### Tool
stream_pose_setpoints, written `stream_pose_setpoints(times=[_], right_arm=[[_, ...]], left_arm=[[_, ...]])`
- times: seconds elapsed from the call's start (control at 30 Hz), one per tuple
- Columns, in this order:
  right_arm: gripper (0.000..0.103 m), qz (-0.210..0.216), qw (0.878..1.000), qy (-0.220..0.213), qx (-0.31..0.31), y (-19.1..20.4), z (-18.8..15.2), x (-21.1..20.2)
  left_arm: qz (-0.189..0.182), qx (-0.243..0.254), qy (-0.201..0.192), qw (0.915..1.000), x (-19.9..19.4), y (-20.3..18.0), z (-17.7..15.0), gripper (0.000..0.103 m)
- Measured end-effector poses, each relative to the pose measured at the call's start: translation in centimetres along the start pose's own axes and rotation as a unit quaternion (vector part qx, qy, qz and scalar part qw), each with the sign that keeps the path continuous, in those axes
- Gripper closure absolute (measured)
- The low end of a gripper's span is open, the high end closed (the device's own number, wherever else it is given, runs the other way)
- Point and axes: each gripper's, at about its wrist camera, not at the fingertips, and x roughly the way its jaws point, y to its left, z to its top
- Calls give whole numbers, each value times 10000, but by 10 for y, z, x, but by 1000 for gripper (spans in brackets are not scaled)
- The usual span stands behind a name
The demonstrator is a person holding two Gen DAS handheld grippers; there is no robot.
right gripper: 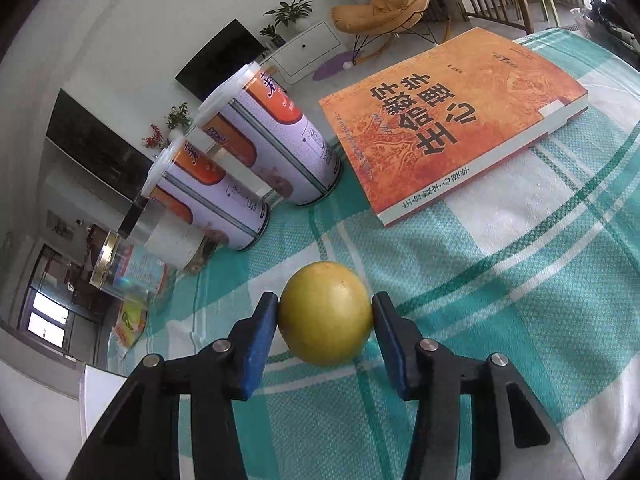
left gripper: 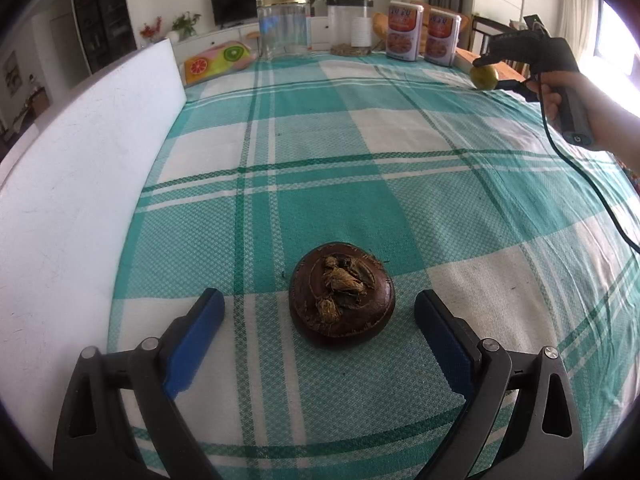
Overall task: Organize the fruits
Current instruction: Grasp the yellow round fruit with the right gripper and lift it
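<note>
A dark brown, flattish round fruit (left gripper: pixel 342 292) lies on the green-and-white checked tablecloth (left gripper: pixel 320 140). My left gripper (left gripper: pixel 320 300) is open, its blue pads (left gripper: pixel 200 332) standing well apart on either side of the fruit without touching it. At the far right of the table a hand holds my right gripper (left gripper: pixel 491 76), which is shut on a yellow round fruit (left gripper: pixel 483 77). In the right wrist view both blue pads (right gripper: pixel 260 344) of the right gripper (right gripper: pixel 325 312) touch the sides of the yellow fruit (right gripper: pixel 325 316), which sits low over the cloth.
An orange book (right gripper: pixel 452 120) lies just beyond the yellow fruit, with two tall cans (right gripper: pixel 272 136) to its left. A glass jar (left gripper: pixel 284 26), a clear container (left gripper: pixel 350 26) and a fruit-print bag (left gripper: pixel 218 60) line the far edge. A white board (left gripper: pixel 80 160) borders the left side.
</note>
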Motion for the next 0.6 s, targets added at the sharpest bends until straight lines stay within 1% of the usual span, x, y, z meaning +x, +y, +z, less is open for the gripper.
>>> stream_pose_setpoints(times=[0.07, 0.13, 0.23, 0.3, 0.4, 0.47, 0.5, 0.53, 0.57, 0.6], right_arm=[[55, 127, 9994, 137, -297, 8, -27, -25], [55, 144, 9969, 376, -676, 19, -63, -50], [54, 31, 9885, 771, -1297, 35, -129, -87], [54, -131, 9804, 884, -1756, 51, -178, -106], [54, -611, 9625, 789, -2522, 75, -248, -122], [54, -760, 9540, 567, -2844, 85, -282, -125], [54, -860, 9500, 471, -2965, 88, -294, -125], [53, -949, 9477, 394, -3023, 90, -301, -125], [53, -967, 9489, 320, -2987, 89, -304, -125], [53, -919, 9528, 271, -2880, 87, -305, -129]], left_arm=[[0, 0, 0, 10000, 0, 0, 0, 6], [1, 0, 1, 10000, 0, 0, 0, 6], [1, 1, 0, 10000, 0, 0, 0, 6], [-1, -1, 1, 10000, 0, 0, 0, 6], [-1, -1, 1, 10000, 0, 0, 0, 6], [-7, -4, 2, 10000, 0, 0, 0, 6], [-22, -12, 1, 10000, 0, 0, 0, 6], [-59, -29, -2, 10000, 0, 1, 0, 7], [-124, -61, -12, 9999, 0, 2, 1, 6], [-226, -84, -35, 9997, -2, 4, 0, 6]])
